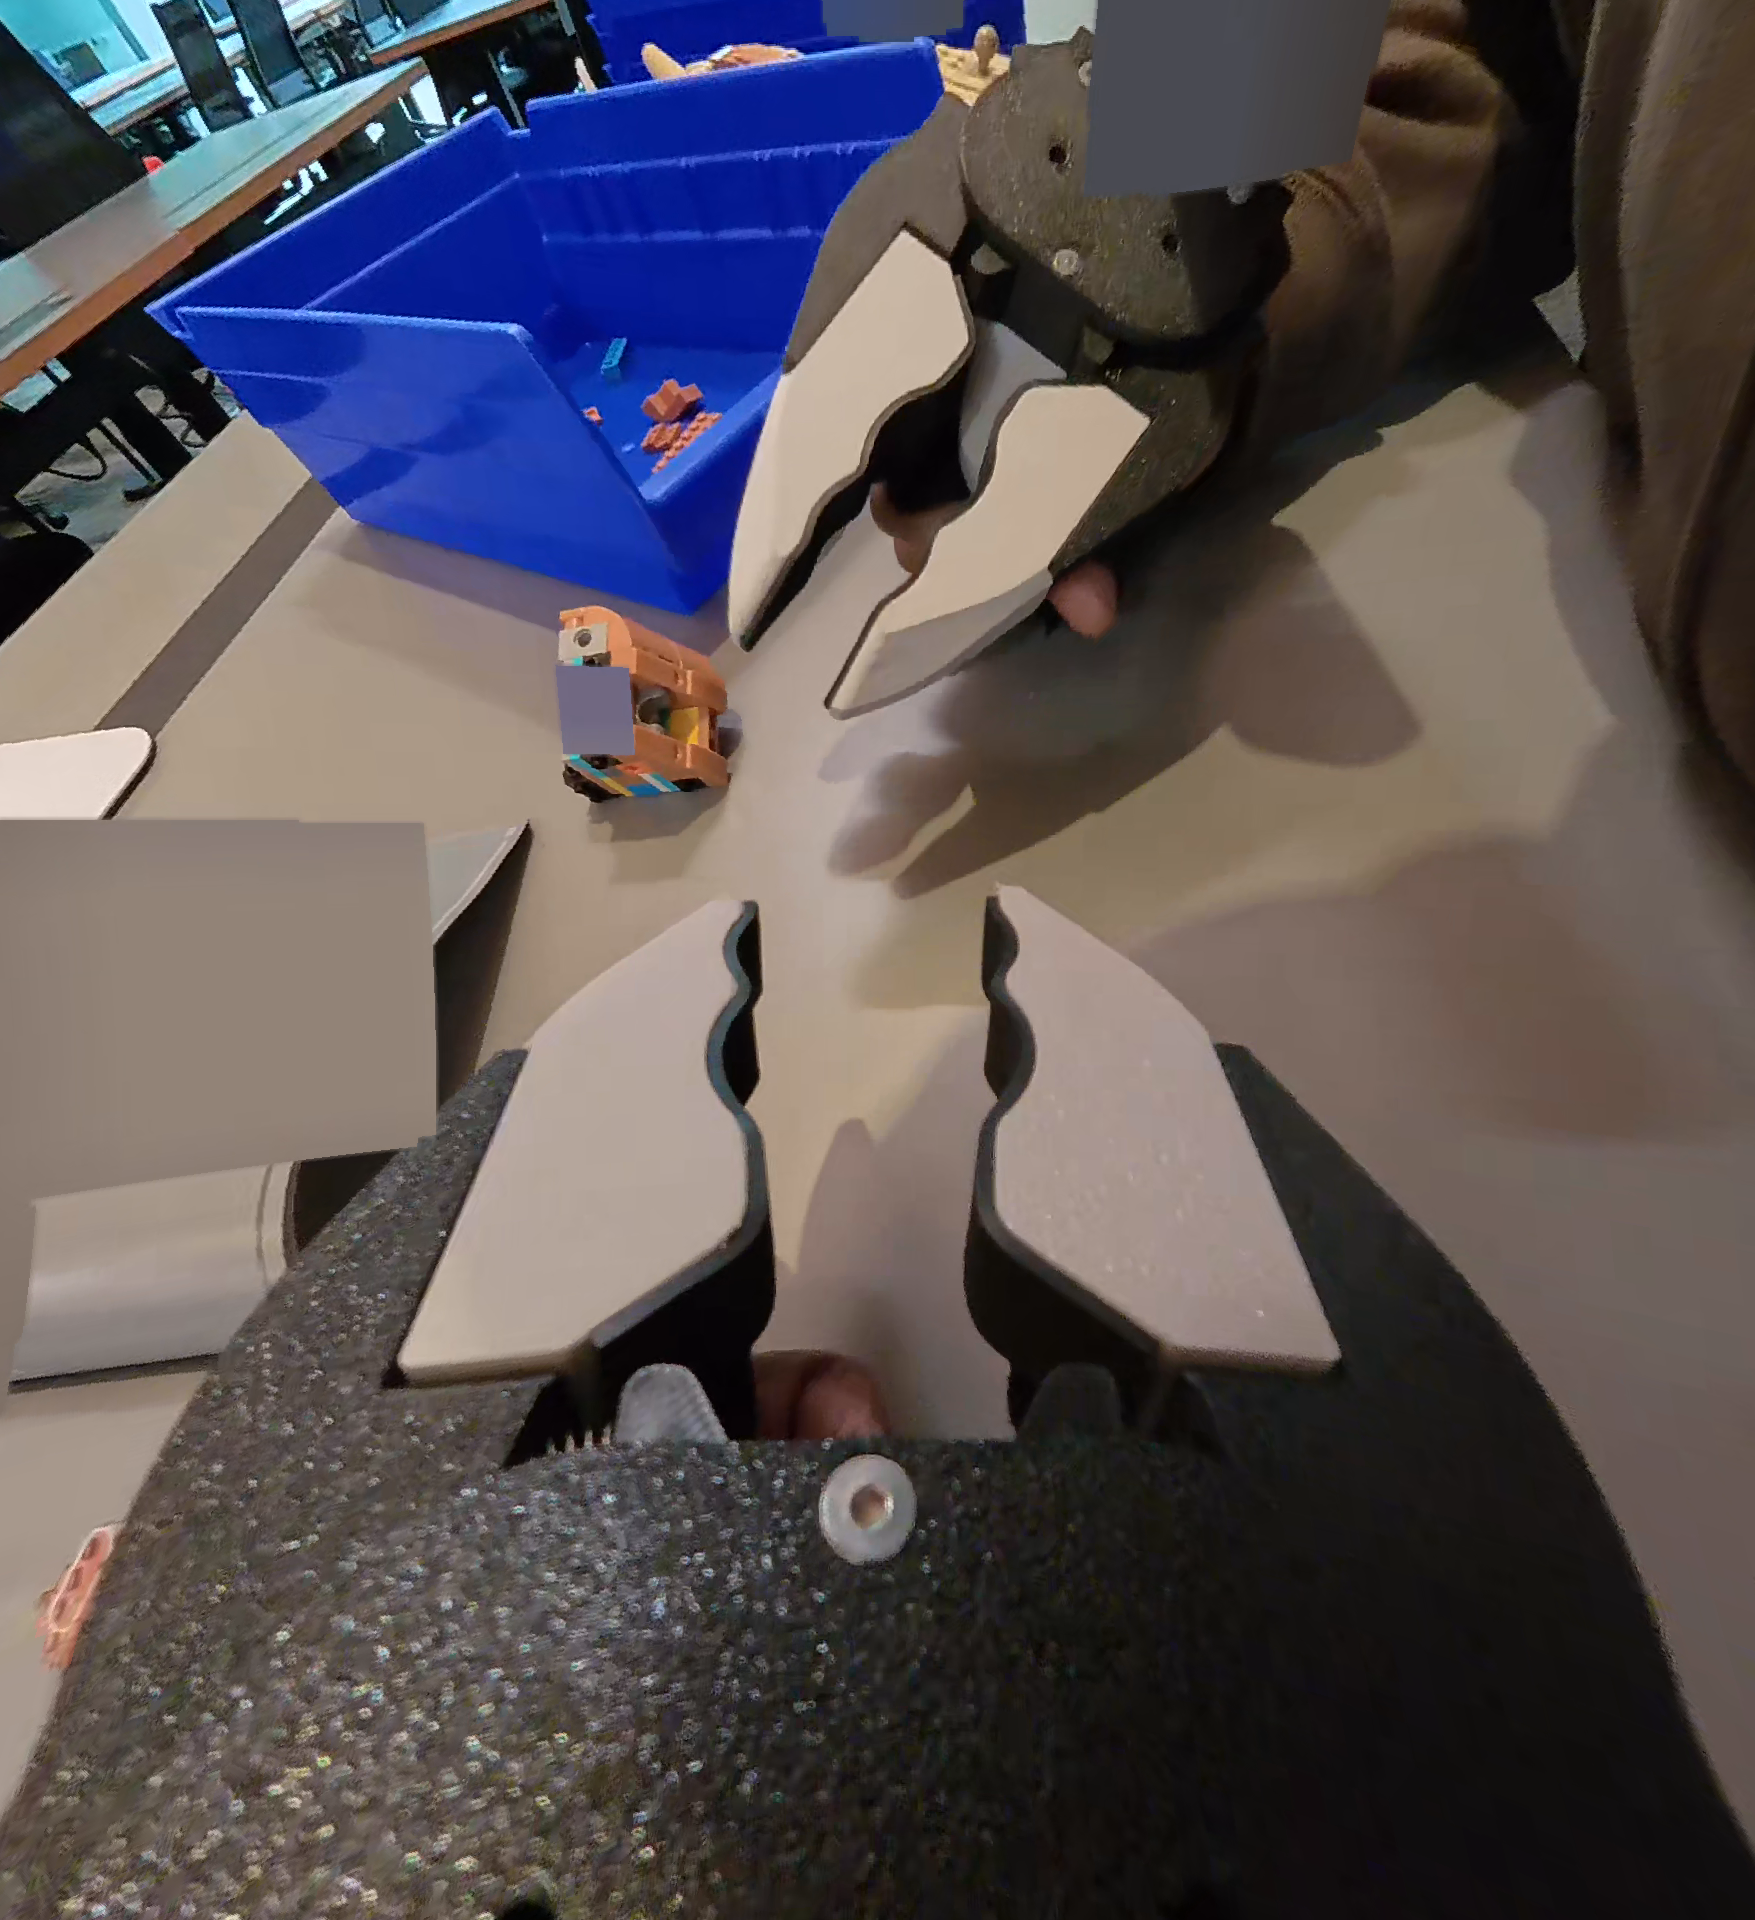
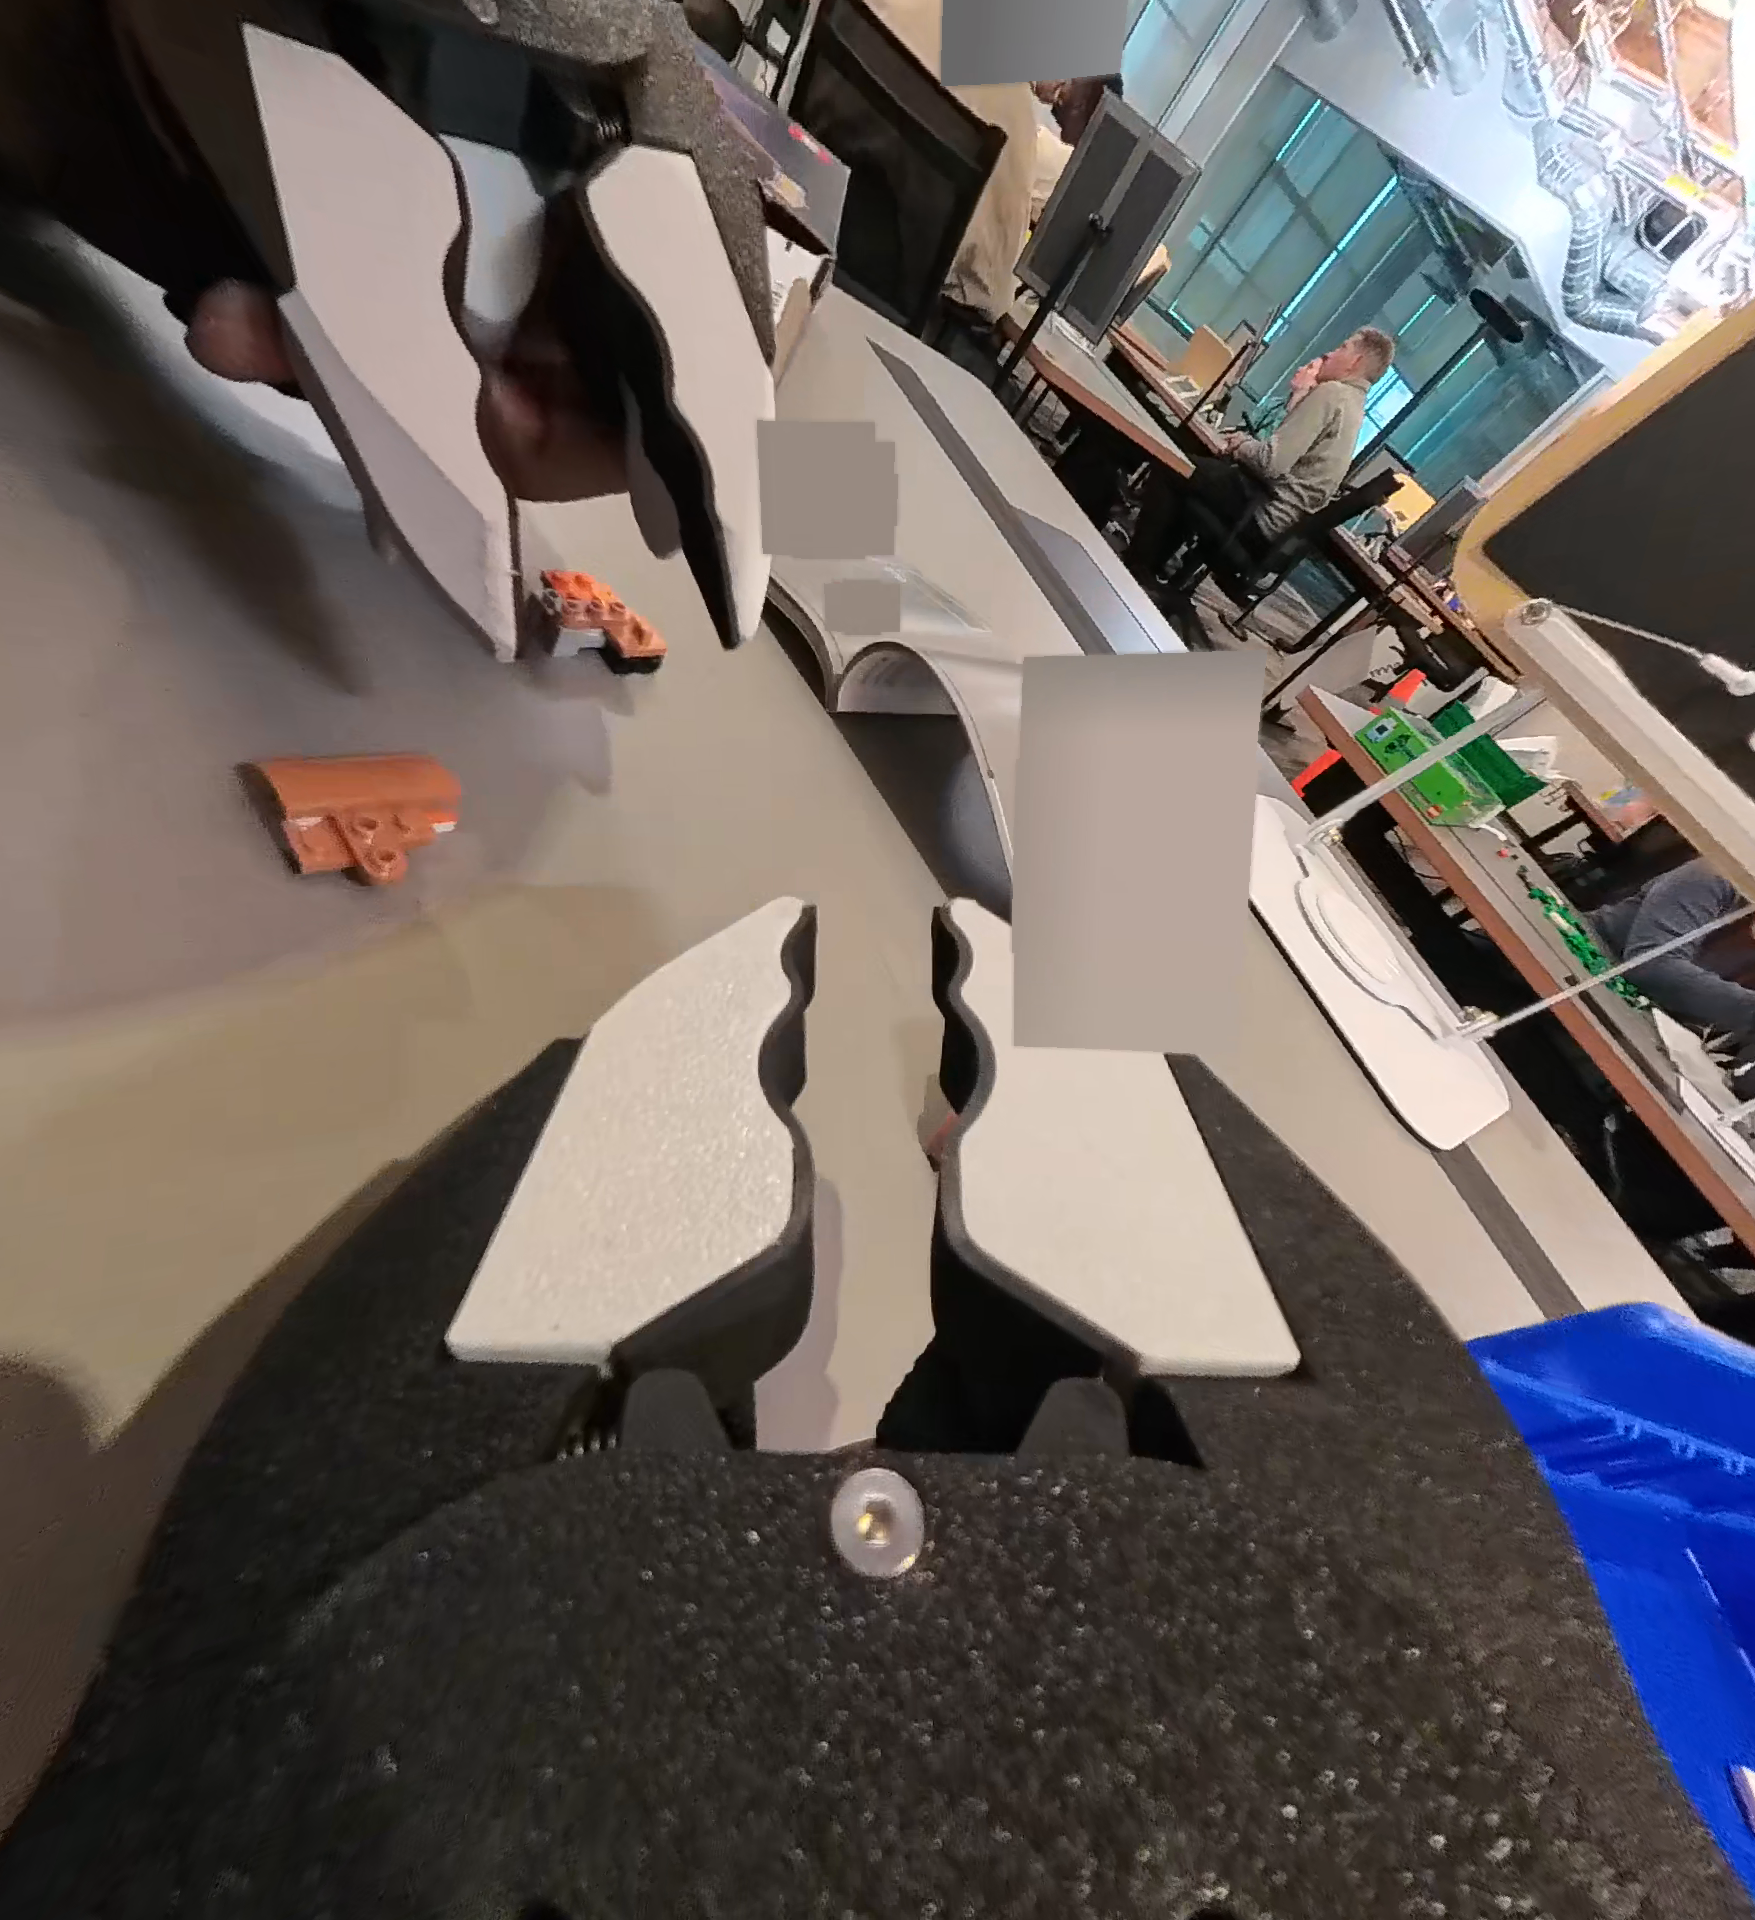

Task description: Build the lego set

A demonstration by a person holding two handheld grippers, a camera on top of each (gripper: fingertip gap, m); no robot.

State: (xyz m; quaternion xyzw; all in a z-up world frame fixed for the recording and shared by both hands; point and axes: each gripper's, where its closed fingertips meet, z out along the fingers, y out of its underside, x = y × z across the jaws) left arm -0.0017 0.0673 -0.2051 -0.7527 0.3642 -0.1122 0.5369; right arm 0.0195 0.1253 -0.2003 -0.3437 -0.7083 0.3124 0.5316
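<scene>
Left gripper and right gripper both parted, empty, above grey table. Part-built lego model sits centre-left of left view, near blue bin. Brown curved piece left of right view. Likely light, rigid, snap-apart; pinch model across flat sides.

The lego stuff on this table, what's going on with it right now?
A person holds a gripper in each hand over a grey table. Both the left gripper and the right gripper are open and hold nothing. A partly built brown lego model stands on the table beside a blue bin with loose bricks in it. Two brown lego pieces lie loose on the table, and an open booklet lies beyond them.
</scene>
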